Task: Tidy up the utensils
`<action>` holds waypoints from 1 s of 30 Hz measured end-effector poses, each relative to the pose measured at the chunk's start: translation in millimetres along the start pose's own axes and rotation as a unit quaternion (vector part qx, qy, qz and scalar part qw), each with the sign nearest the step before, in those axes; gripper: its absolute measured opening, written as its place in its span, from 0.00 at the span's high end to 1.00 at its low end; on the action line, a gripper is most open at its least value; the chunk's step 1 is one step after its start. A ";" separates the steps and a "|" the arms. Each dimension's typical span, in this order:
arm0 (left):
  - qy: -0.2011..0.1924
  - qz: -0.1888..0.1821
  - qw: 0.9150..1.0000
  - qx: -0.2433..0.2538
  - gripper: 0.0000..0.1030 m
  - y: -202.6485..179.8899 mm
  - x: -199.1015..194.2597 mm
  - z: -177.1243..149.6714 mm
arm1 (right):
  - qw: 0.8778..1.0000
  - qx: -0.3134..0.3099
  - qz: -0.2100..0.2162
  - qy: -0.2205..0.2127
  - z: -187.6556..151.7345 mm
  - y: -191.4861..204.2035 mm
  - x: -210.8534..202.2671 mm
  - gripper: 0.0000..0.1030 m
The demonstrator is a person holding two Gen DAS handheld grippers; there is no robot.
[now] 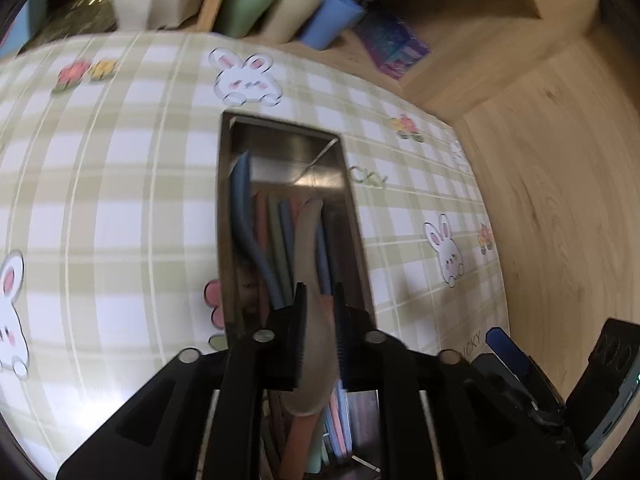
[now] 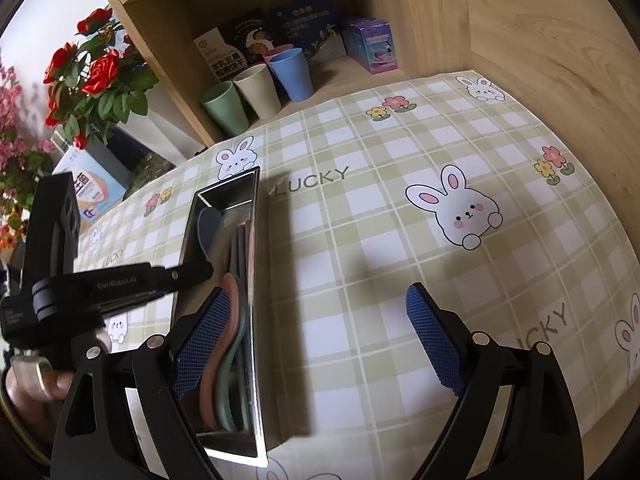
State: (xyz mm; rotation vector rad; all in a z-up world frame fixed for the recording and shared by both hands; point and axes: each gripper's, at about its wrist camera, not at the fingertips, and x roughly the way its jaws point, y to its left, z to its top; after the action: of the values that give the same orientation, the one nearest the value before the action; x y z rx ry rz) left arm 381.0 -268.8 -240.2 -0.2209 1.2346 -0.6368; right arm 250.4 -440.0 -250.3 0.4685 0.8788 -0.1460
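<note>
A long steel tray [image 1: 224, 216] [image 2: 256, 280] lies on the checked bunny tablecloth and holds several coloured plastic utensils. A blue spoon [image 1: 242, 216] leans on the tray's left wall. My left gripper [image 1: 320, 320] hangs over the tray's near end, shut on a beige spoon [image 1: 310, 248] whose handle points into the tray. It shows from the side in the right wrist view [image 2: 196, 270]. My right gripper [image 2: 316, 344] is open and empty, just right of the tray above the cloth, its left finger [image 2: 200, 344] over the tray's near end.
Green [image 2: 224, 108], beige [image 2: 258, 90] and blue [image 2: 290, 74] cups and boxes [image 2: 372, 44] stand in a wooden shelf behind the table. A wooden wall [image 2: 560, 40] bounds the right side. Red flowers [image 2: 96, 76] stand at the far left.
</note>
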 end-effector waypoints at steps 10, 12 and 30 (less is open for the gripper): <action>-0.064 0.036 0.991 0.114 0.46 -13.1 -85.7 -8.9 | 1.000 -0.017 0.000 -0.014 0.8 17.7 -27.4 0.16; -0.081 0.049 0.986 0.134 0.33 -12.0 -109.1 -14.2 | 1.000 -0.025 0.000 -0.018 0.4 24.8 -35.0 0.16; -0.245 0.138 0.943 0.179 0.06 9.6 -289.2 -97.1 | 0.986 -0.109 0.028 -0.119 -18.5 126.9 -146.9 0.15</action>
State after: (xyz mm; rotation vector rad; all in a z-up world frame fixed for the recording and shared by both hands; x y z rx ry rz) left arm 241.1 -81.3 -44.2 0.0978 0.6381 -0.5098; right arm 183.5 -328.5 -105.0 0.2640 0.6369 -0.0522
